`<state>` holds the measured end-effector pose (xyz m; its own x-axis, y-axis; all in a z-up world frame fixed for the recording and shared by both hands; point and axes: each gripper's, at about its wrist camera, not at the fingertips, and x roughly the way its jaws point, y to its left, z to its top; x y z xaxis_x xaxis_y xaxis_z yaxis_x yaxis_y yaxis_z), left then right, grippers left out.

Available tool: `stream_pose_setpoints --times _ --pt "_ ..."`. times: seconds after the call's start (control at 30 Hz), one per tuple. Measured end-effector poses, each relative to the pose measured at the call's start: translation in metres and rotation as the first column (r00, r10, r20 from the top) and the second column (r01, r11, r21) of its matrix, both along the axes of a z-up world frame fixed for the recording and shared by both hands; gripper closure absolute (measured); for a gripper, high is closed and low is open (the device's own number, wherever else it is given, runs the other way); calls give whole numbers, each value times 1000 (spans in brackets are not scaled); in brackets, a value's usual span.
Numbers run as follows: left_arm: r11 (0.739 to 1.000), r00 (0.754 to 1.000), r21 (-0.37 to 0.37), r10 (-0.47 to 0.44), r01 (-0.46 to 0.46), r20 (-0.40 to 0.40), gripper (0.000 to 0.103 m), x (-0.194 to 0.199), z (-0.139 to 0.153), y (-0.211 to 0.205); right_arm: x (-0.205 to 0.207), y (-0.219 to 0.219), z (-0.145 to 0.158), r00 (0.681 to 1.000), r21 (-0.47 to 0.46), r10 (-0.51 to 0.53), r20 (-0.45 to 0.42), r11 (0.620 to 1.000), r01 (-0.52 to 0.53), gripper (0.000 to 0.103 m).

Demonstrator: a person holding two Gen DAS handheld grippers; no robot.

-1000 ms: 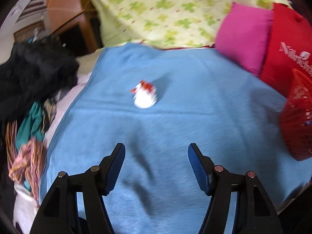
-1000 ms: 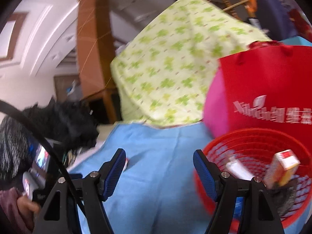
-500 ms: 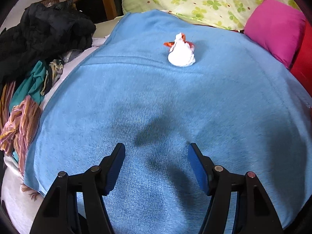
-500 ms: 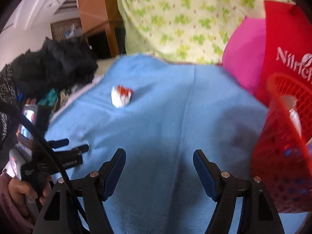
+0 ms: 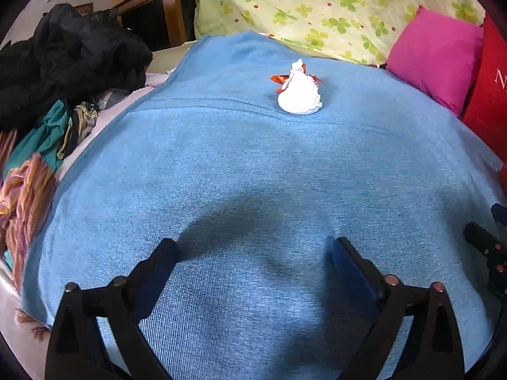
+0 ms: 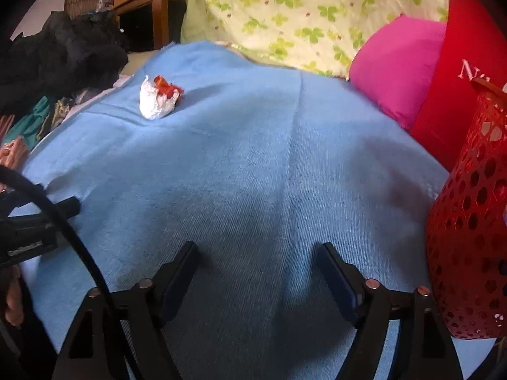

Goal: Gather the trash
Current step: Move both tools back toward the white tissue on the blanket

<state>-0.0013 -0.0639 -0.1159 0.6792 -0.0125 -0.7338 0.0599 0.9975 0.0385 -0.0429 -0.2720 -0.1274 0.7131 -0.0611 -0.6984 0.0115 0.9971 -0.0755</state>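
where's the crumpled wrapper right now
The crumpled wrapper lies on the blue blanket toward its far end, near the clover-print bedding. The right wrist view shows it far left, near the black clothes pile.

Blue blanket, pink pillow at its far right corner, black clothes off its left edge, clover sheet behind.

Dim, soft indoor light; dark shadows on the blue blanket; fisheye bending and black corners
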Motion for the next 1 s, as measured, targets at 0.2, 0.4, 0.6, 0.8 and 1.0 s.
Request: stream_pose_setpoints --times 0.2,0.4,0.6,0.8,1.0 --pt "1000 999 -16 -9 10 50 2 -5 -4 2 -1 2 -4 998 -5 -24 57 1000 25 15" --pt "1000 997 -18 2 -1 73 1 -6 -6 3 -3 2 -5 996 3 -25 82 1000 25 14" --pt "1000 997 -16 5 -4 79 1 -7 -6 3 -5 2 -6 996 5 -27 88 1000 27 14" --pt "1000 996 -8 12 -11 89 1 -9 -6 1 -6 2 -6 996 6 -27 88 1000 26 14" --pt "1000 995 -3 21 -20 98 0 -10 -7 0 -6 2 -6 996 5 -27 88 1000 26 14"
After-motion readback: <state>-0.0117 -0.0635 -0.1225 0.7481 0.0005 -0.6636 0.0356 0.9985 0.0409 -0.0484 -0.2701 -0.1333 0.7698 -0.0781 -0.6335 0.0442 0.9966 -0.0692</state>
